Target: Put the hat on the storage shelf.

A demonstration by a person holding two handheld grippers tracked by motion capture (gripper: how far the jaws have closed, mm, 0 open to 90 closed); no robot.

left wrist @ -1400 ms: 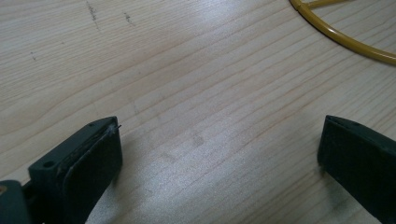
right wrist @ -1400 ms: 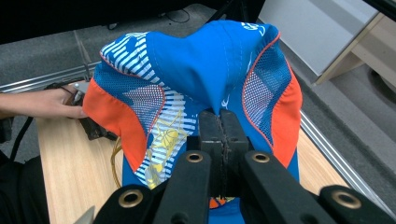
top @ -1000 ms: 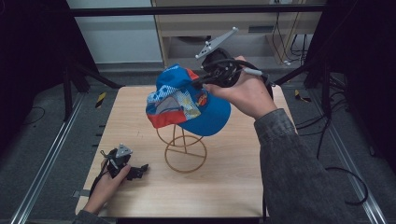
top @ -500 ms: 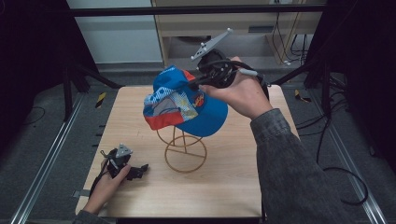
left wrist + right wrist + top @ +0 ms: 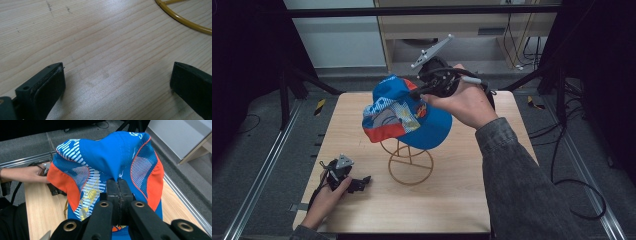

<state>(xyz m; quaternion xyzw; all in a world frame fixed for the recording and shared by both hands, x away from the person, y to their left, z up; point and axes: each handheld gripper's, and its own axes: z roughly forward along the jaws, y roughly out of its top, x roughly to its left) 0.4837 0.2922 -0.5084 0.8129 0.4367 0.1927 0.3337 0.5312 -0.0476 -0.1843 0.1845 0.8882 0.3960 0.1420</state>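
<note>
Wooden desk (image 5: 462, 200) under dim light. Right gripper (image 5: 117, 192) fingers pinch blue cap (image 5: 404, 112) crown fabric; cap now lifted higher off wire hat stand (image 5: 409, 160), tilted left. Likely removal. Left gripper (image 5: 343, 175) rests on desk, fingers spread, empty.

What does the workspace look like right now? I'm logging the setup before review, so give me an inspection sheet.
Surface: pale wooden table, faint scuffs.
Job's things: blue, orange and white mesh cap held above the gold wire hat stand, not seated on it.
Clutter: nothing seen.
Grippers: right claw shut, pinching the cap's fabric; left claw open, low over bare wood beside the stand's base ring.
Cables: black cable looping over the right hand; more on the floor at right.
Surroundings: grey floor, metal floor rails, dark frame legs, wooden shelf unit behind.
</note>
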